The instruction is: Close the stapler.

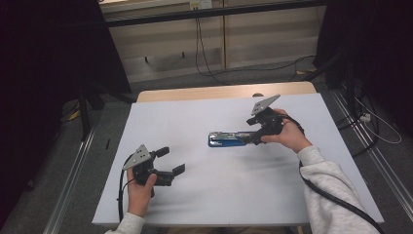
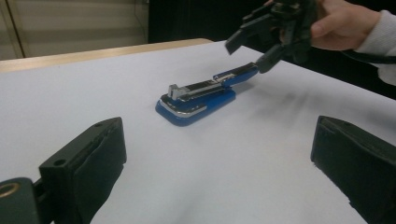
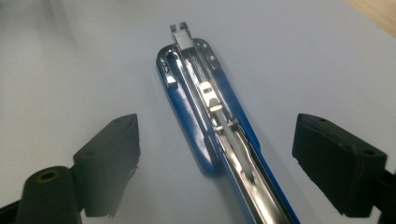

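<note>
- A blue stapler (image 1: 230, 139) lies near the middle of the white surface (image 1: 204, 195), a bit toward the person's right side.
- In the high view its long side runs left to right across the surface, and the right end points at the right claw (image 1: 256, 130).
- In the left claw's view the stapler (image 2: 201, 95) looks opened up: the blue base lies flat, and a shiny metal rail rises at a slant toward the right claw (image 2: 254, 49).
- The right claw's view looks down along that rail. The stapler (image 3: 205, 121) runs from the bottom of the picture up and away, right between the two black jaws.
- The right claw (image 3: 217, 158) is wide open. One jaw stands on each side of the stapler, and there is bare white surface between each jaw and the blue body, so it is not squeezing anything here. From the left claw's view one jaw tip looks very close to the raised end of the rail; I cannot tell if it touches.
- The right hand (image 1: 287, 134) is much nearer to the stapler than the left hand (image 1: 139, 190).
- The left claw (image 1: 170, 161) sits well apart, at the near left part of the surface. It is wide open too and has nothing in it. Its jaws point toward the stapler.
- I think the right claw is the one set to act on the stapler, since the stapler already lies between its jaws.
</note>
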